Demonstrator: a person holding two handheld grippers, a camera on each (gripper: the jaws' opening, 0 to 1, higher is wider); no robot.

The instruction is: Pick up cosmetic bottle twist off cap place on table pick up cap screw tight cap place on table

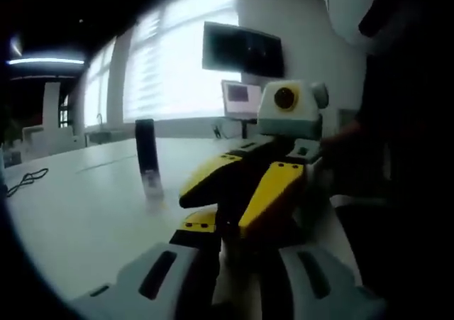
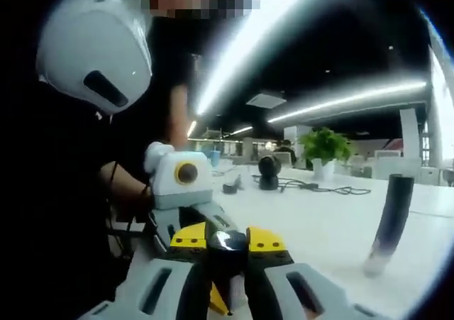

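The cosmetic bottle (image 1: 147, 165), black above and clear at its base, stands upright on the white table (image 1: 78, 213), left of and beyond both grippers. In the right gripper view the bottle (image 2: 391, 221) stands at the far right, apart from everything. My two grippers meet tip to tip over the table's near edge. My left gripper (image 1: 225, 240) has its jaws drawn together with nothing visible between them. My right gripper (image 2: 225, 247) shows dark glossy pads pressed together between its yellow tips. From the right, the right gripper (image 1: 240, 196) points its yellow jaws at the left one. The left gripper (image 2: 211, 224) faces back.
A person in dark clothes stands close behind the grippers. A wall monitor (image 1: 243, 48) and a small screen (image 1: 240, 96) lie beyond the table. A black cable (image 1: 25, 181) lies at the left. A round dark device (image 2: 268, 171), a cable (image 2: 319, 186) and a potted plant (image 2: 325, 150) sit farther back.
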